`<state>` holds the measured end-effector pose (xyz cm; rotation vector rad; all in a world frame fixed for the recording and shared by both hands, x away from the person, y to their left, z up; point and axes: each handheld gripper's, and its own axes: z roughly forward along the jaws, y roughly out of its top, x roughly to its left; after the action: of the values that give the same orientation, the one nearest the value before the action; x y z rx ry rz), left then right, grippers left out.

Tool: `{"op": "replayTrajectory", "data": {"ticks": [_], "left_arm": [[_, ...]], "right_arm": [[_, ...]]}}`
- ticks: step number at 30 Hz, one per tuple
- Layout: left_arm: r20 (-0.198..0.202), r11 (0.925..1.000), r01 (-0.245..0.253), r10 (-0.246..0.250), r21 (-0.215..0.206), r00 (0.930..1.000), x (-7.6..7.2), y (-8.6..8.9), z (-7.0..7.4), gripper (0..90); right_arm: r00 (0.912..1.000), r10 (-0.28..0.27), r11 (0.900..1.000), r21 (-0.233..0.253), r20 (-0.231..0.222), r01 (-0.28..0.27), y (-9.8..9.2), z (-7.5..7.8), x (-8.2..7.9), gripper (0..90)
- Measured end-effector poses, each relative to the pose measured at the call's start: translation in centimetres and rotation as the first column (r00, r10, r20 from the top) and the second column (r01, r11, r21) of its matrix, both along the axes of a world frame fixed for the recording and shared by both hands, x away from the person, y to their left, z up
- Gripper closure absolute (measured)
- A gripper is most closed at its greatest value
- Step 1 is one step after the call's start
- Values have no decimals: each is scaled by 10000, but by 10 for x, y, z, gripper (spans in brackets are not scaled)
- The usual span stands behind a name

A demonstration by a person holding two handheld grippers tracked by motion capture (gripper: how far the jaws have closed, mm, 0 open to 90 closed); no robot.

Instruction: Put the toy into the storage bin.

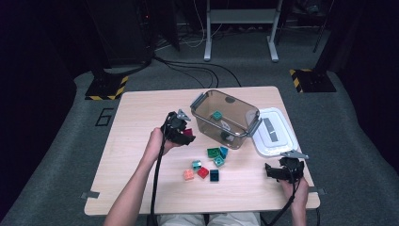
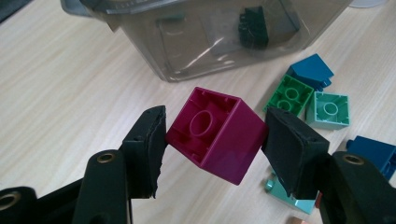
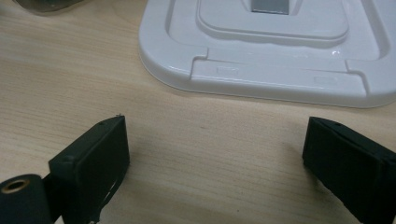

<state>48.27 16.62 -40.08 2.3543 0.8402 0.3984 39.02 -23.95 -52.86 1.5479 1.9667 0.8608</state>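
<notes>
We see light wood table (image 1: 141, 141) on grey carpet, dark room, cables and white stand legs beyond. Clear bin (image 1: 225, 117) at table's centre back holds teal block (image 1: 217, 115); white lid (image 1: 275, 132) lies just right of bin. Left gripper (image 2: 212, 135) clamps magenta block (image 2: 217, 133), lifted just left of bin. Loose blocks (image 1: 209, 162) lie in front of bin. Right gripper (image 3: 215, 154) spread wide, empty, in front of lid.
</notes>
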Motion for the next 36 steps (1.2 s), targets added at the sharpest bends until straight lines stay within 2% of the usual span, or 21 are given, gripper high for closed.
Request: {"op": "replayTrajectory", "data": {"ticks": [7, 17, 36], "left_arm": [[77, 9999, 22, -21, -164, 10000, 9, -2, 12, 407], [323, 9998, 75, -69, -161, 9995, 21, -10, 29, 407], [533, 9999, 149, -150, 36, 9985, 47, -30, 55, 407]], "right_arm": [[10000, -1, 10000, -4, 1, 1, 0, 0, 0, 67], [10000, 32, 10000, -46, -4, -32, 0, 0, 0, 66], [10000, 45, 10000, -26, -16, -45, -1, 0, 0, 65]]}}
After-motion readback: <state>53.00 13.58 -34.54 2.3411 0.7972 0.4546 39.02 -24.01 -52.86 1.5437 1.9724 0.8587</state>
